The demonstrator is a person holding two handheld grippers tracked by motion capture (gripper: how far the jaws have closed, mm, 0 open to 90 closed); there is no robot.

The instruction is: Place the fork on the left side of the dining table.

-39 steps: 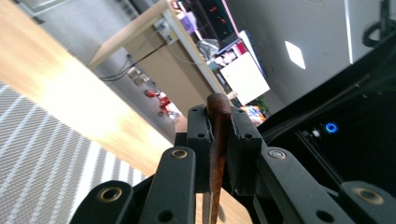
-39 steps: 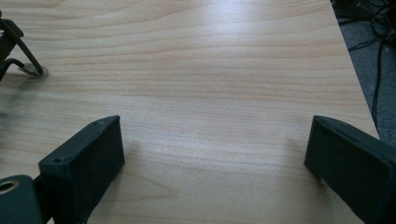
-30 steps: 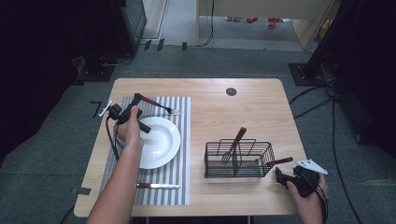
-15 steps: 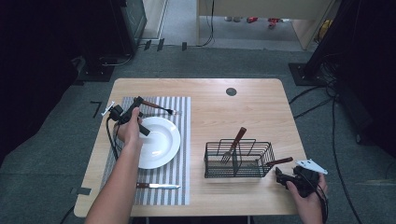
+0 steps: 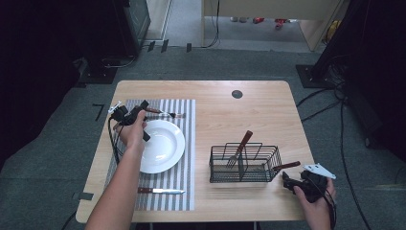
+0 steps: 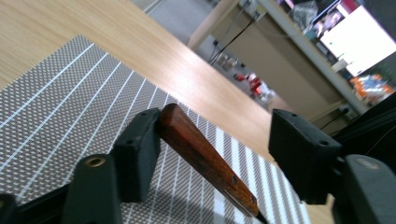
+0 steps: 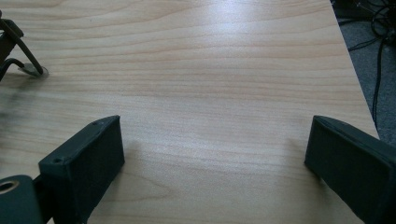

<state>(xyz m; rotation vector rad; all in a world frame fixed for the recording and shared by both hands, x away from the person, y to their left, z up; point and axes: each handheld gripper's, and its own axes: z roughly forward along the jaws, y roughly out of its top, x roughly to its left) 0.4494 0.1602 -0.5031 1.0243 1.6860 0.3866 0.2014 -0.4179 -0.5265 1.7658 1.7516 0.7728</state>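
High view is showing us letting go with the left gripper (image 5: 146, 107), its jaws having just been opening off the wooden-handled utensil (image 5: 163, 113) lying on the striped placemat (image 5: 184, 143) beyond the plate (image 5: 170, 148), while our right gripper (image 5: 289, 181) is waiting spread and empty beside the wire basket (image 5: 244, 163).

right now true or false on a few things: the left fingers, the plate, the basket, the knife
1. The left gripper fingers clamp the wooden handle. False: they have just been opening; one pad touches it, the other stands apart.
2. The white plate lies on the striped placemat. True.
3. The wire basket is empty. False: a fork stands in it.
4. A knife lies near the placemat's front edge. True.
5. The right gripper holds a spoon. False: its fingers are open over bare table.
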